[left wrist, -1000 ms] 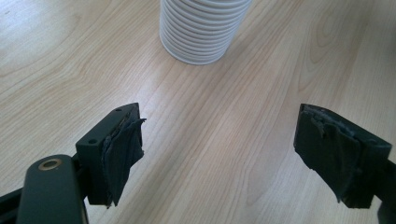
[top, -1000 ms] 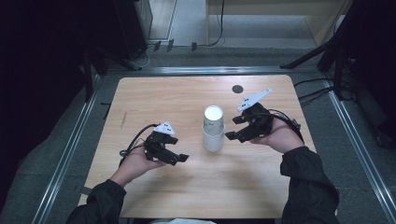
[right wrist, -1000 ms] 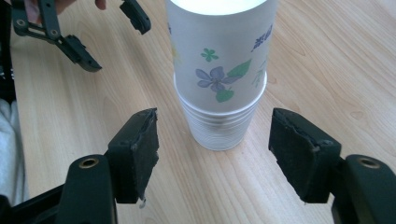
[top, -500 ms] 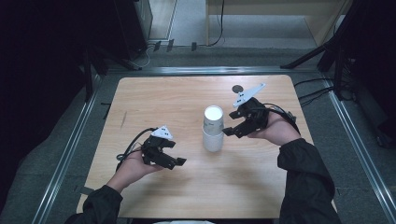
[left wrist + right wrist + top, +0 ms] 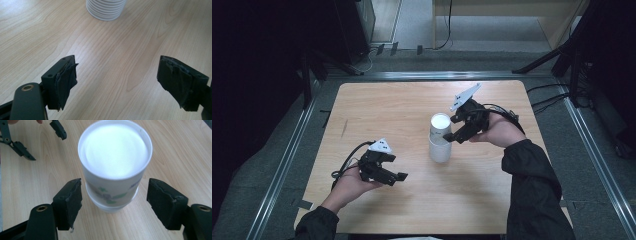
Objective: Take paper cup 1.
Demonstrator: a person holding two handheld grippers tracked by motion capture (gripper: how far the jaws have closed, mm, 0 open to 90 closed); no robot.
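Near the middle of the pale wooden table (image 5: 377,105), a little toward its right side, stands a white paper cup stack (image 5: 440,137): one cup with a faint green leaf print is set upside down on a ribbed white cup below it, and the flat white bottom of the upper cup faces up. In the right gripper view the stack (image 5: 114,165) sits between the two black jaws, with a gap showing on each side, so the pads do not press on it. The right gripper (image 5: 454,136), held in the person's right hand just right of the stack, has just been opening its jaws, and the cups stand on the table by themselves. The left gripper (image 5: 398,177) is well apart from the stack, toward the near left part of the table, held low in the left hand. In the left gripper view its jaws stand apart with bare wood between them, and the ribbed base of the stack (image 5: 106,9) shows at the top edge.
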